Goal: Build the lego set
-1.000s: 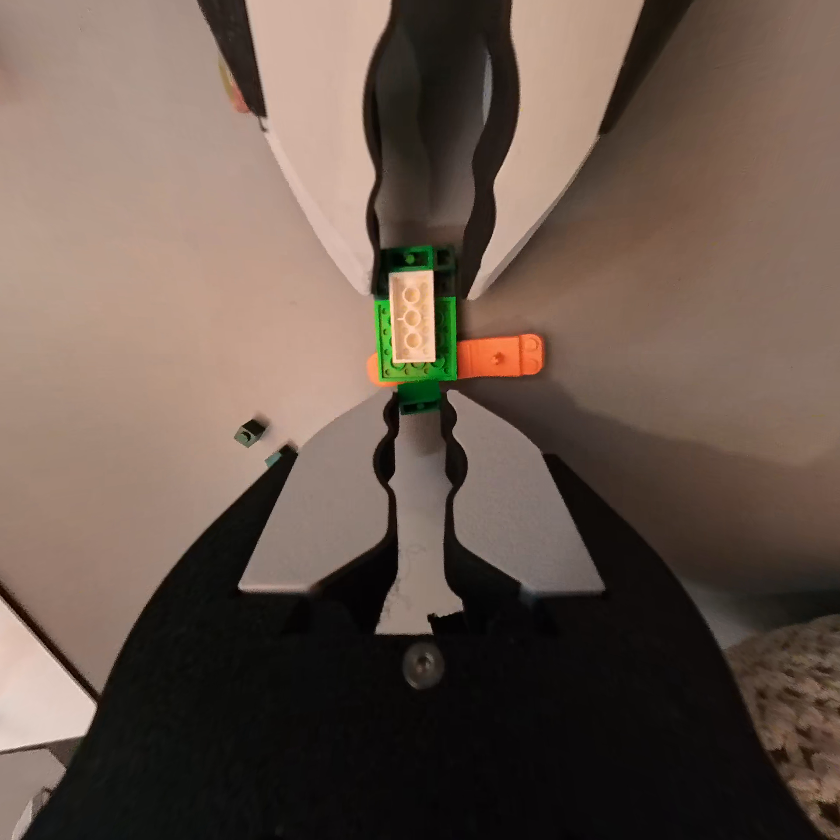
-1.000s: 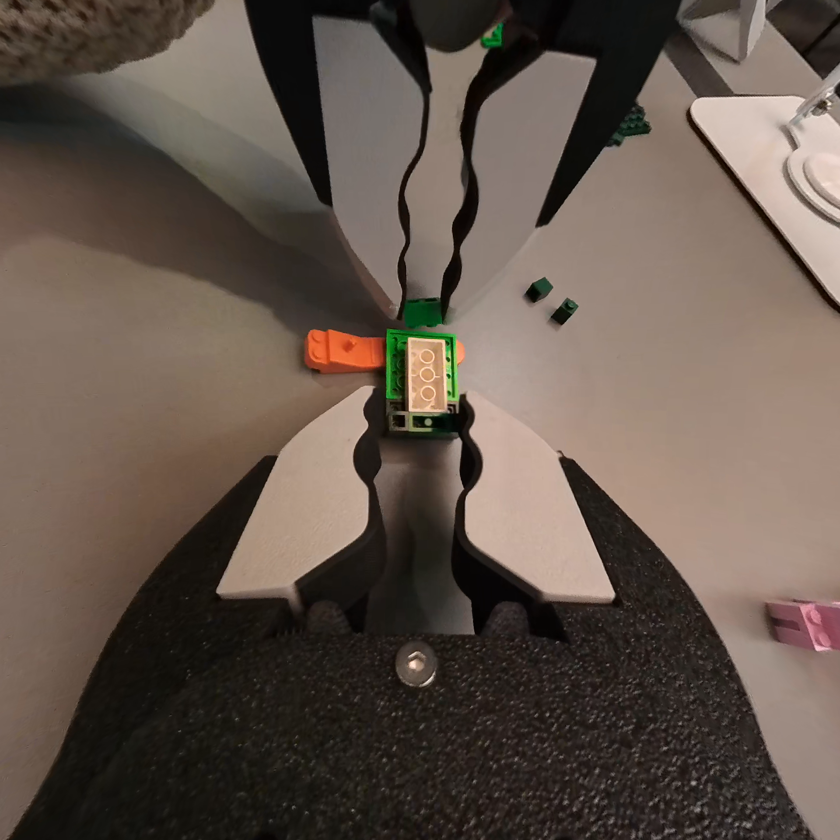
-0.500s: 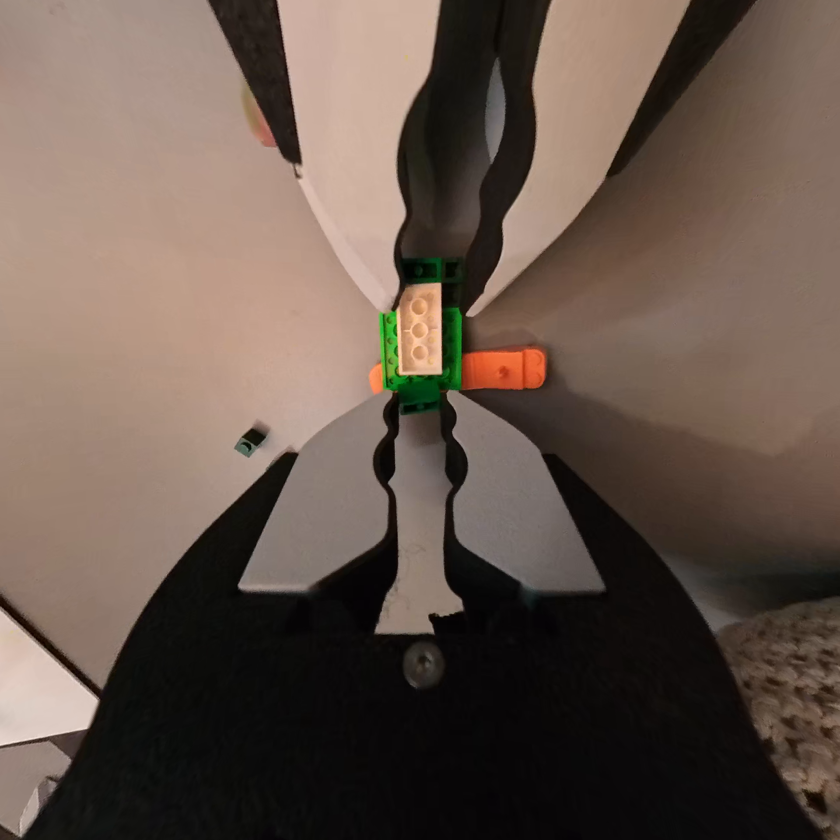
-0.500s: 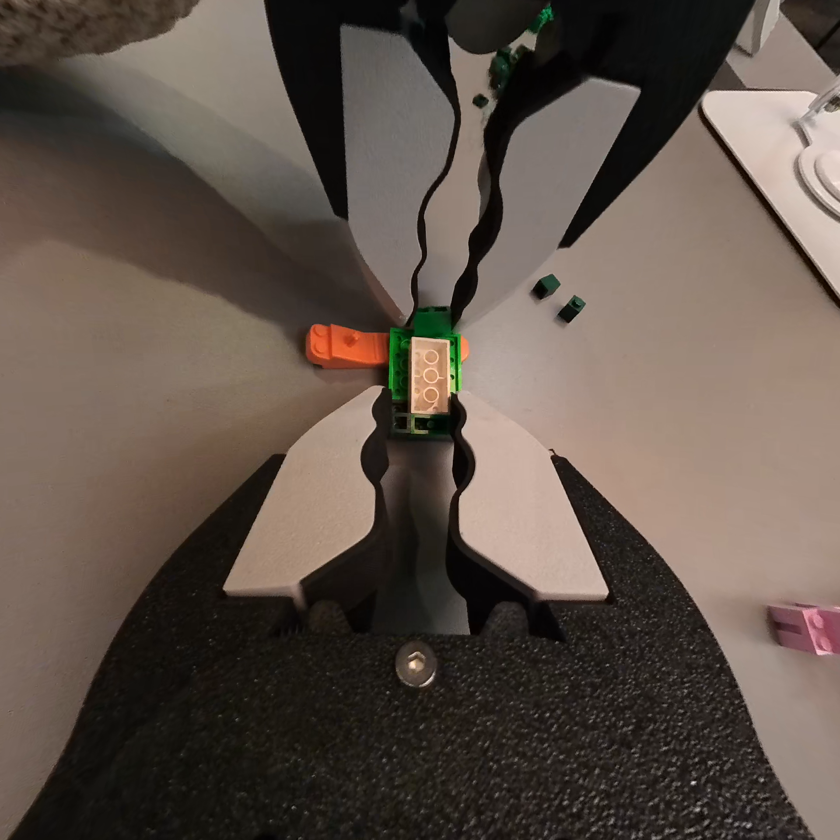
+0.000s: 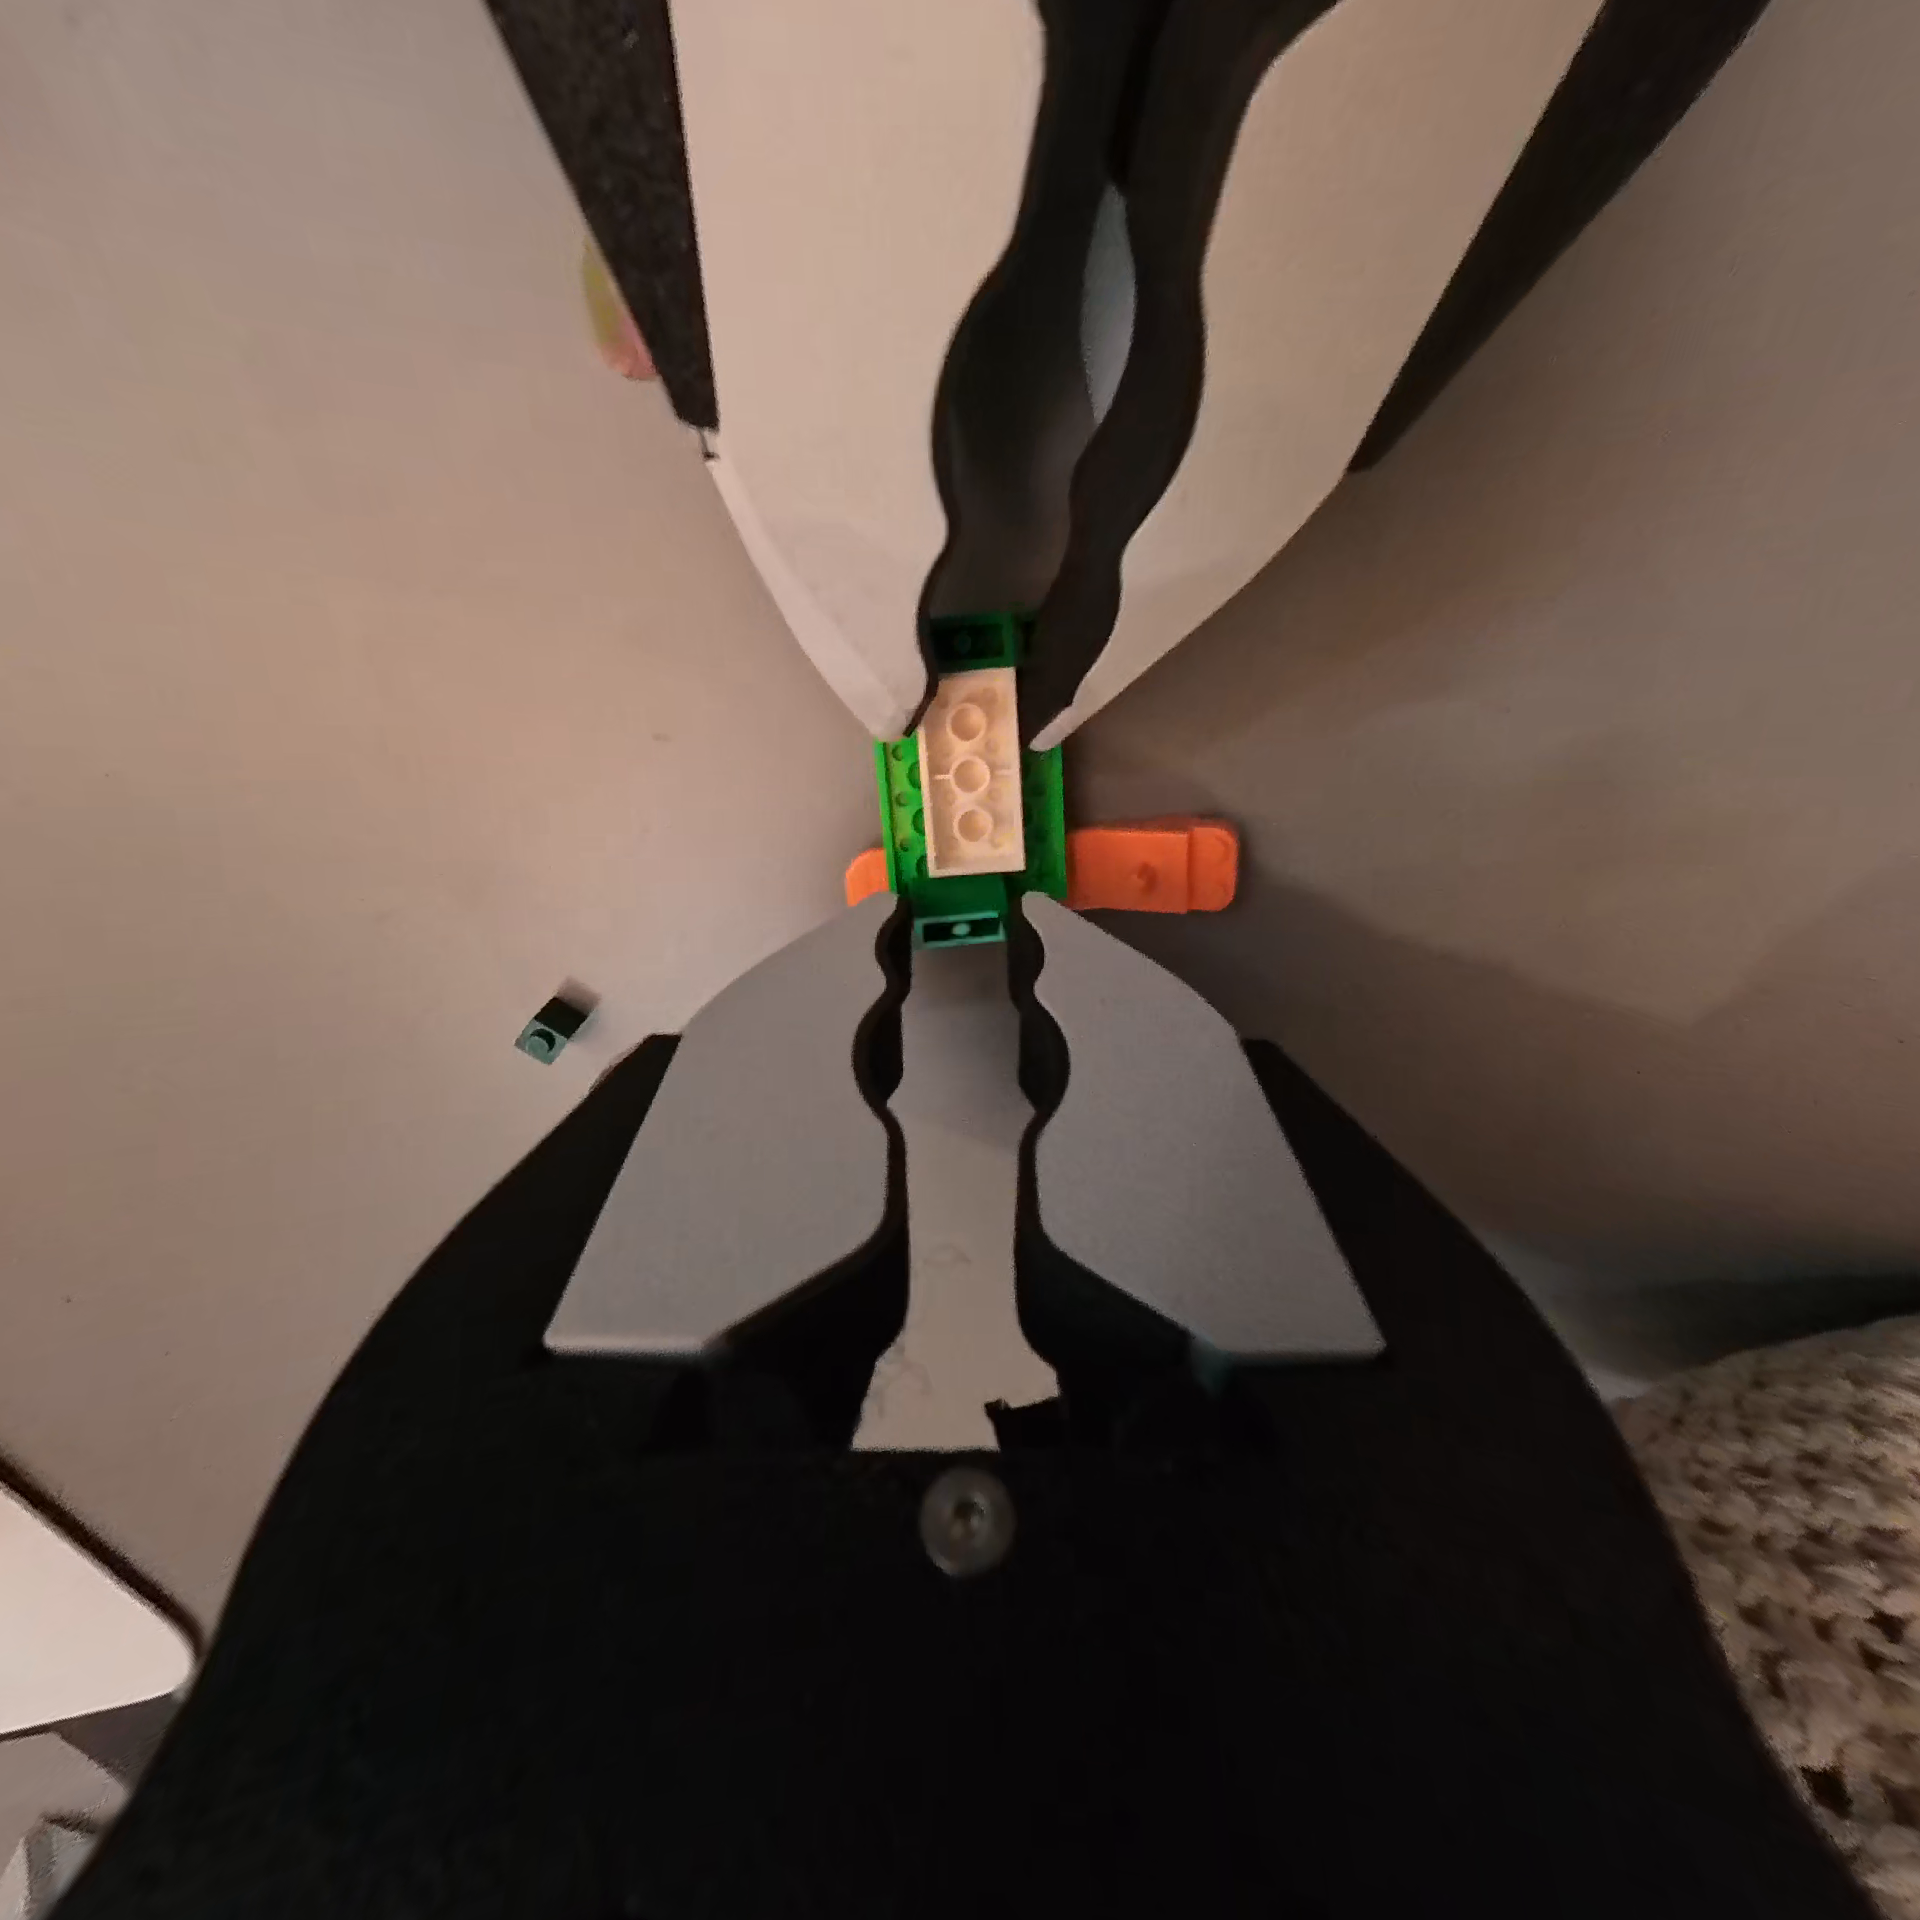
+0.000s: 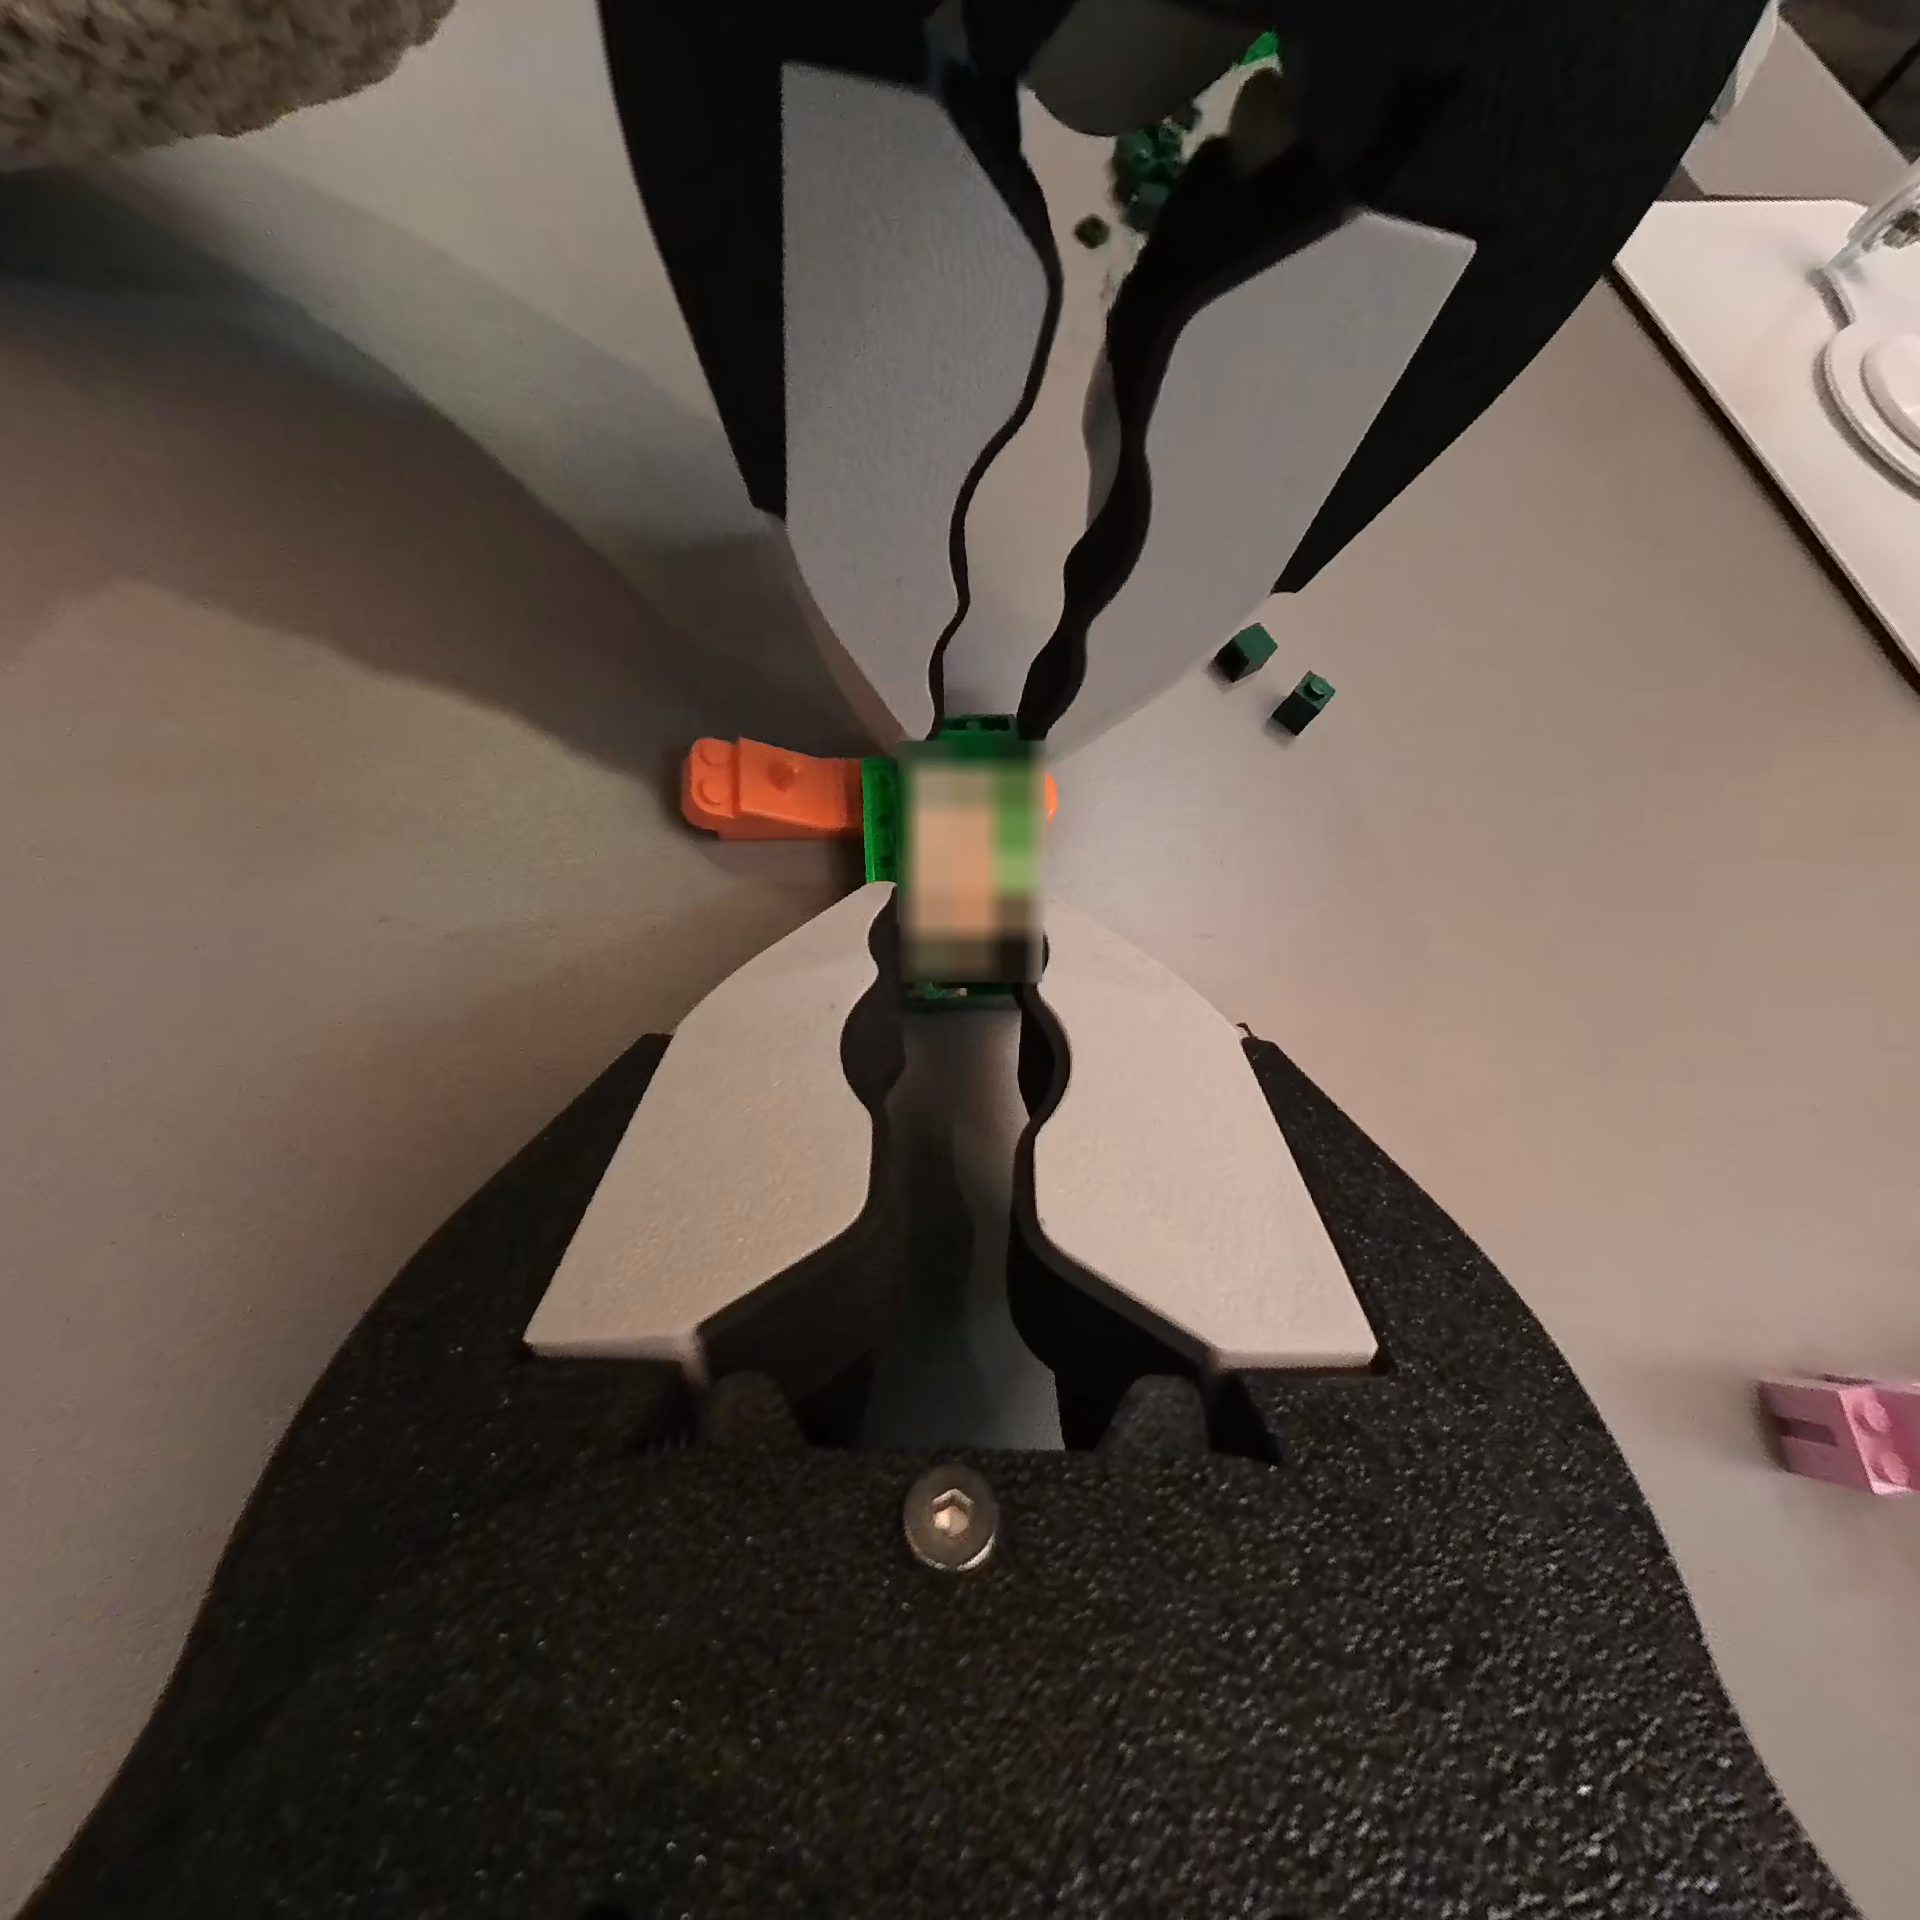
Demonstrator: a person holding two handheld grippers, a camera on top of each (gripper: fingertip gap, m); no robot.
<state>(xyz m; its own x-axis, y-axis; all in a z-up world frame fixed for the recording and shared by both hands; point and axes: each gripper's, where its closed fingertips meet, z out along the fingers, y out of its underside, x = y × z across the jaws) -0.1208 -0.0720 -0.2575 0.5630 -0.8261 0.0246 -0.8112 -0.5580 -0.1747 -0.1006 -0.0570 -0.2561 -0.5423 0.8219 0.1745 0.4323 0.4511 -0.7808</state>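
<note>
Both tongs meet nose to nose over the lego build (image 5: 971, 805) on the grey table (image 5: 312, 623). Left gripper (image 5: 961, 930) pinches its dark green end brick; right gripper (image 6: 961, 961) is clamped on the opposite end (cream brick on top, tilted). Orange piece (image 5: 1153, 871) pokes out sideways beneath. Nearby: loose dark green bricks (image 6: 1273, 675), pink brick (image 6: 1849, 1429), white board (image 6: 1766, 416), knitted fabric (image 5: 1787, 1558).

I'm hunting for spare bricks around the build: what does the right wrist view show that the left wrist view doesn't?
Only the right wrist view shows a pink brick, a second small dark green brick beside the first, and a white board.

Only the left wrist view shows the white brick on the build unmasked.

Both show the green build between the left gripper and right gripper, and the orange piece.
</note>
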